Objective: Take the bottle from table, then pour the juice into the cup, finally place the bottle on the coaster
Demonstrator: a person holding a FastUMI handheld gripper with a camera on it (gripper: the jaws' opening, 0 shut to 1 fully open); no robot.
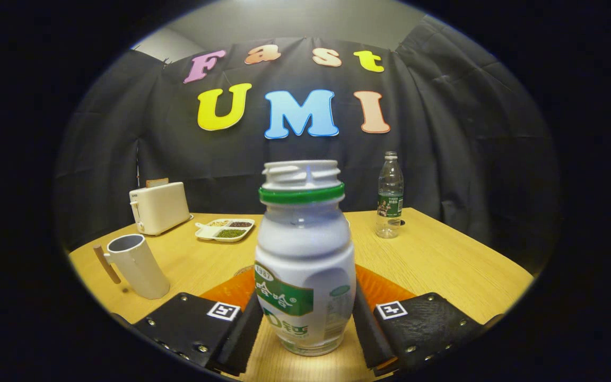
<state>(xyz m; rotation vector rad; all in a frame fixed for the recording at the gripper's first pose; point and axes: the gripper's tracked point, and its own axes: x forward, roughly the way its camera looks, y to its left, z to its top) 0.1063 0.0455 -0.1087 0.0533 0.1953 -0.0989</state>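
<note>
The bottle (304,260) stands upright on the bench (433,260), cap off, its green neck ring showing under the bare threaded mouth. The gripper (305,318) has a finger against each side of the bottle's lower body, pinching it at the waist; whether the base has left the wood yet I cannot tell. An orange coaster (377,289) lies just behind the bottle, partly hidden by it. The cup (134,265), grey inside with a wooden handle, stands well off to the bottle's left. A toaster (158,207) and a divided tray of seeds (226,229) sit behind the bottle to its left, and a clear water bottle (390,195) behind to its right.

To my eye this is the grasp-and-lift step. With the mouth open, the bottle wants keeping plumb on the way to the cup, held firmly and tipped only over the rim.

The bottle's green band carries "1987" and Chinese characters; the smaller print is too fine to make out.
</note>
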